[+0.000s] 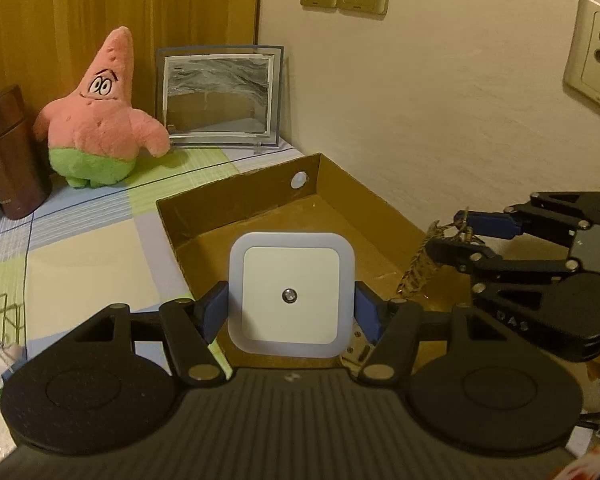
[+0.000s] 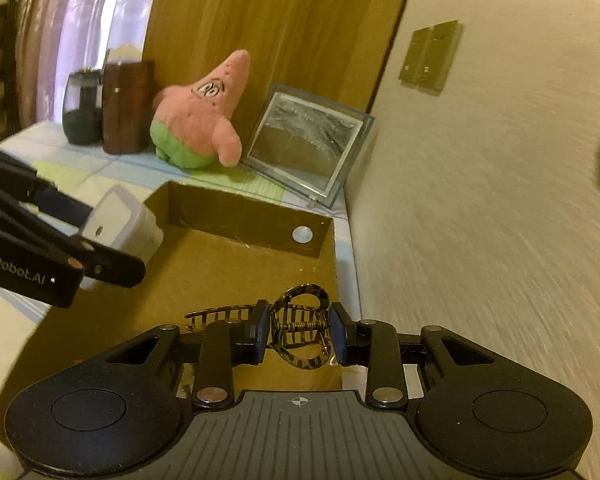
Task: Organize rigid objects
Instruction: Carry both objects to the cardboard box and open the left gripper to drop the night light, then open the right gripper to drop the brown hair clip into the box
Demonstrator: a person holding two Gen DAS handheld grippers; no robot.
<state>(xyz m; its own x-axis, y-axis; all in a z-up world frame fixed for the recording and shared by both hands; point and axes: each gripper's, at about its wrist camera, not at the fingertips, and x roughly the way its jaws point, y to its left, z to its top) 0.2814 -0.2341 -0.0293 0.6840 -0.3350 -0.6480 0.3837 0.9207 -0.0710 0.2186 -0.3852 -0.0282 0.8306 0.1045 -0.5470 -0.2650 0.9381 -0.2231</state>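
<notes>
The square white night light (image 1: 291, 295) sits at the centre of the frame, pinched by its sides in my left gripper (image 1: 291, 312) above the cardboard tray (image 1: 236, 204). My right gripper (image 2: 300, 334), low in its frame, clamps a tortoiseshell hair claw clip (image 2: 300, 328) over the same tray. The Patrick plush (image 1: 96, 116) stands upper left.

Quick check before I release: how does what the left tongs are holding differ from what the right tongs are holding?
The night light in the left tongs is a solid white rounded square; the hair claw in the right tongs is a brown tortoiseshell openwork clip with teeth and a spring. The night light fills wide-set tongs; the hair claw sits in a narrower grip. Both are clamped above the cardboard box.
</notes>
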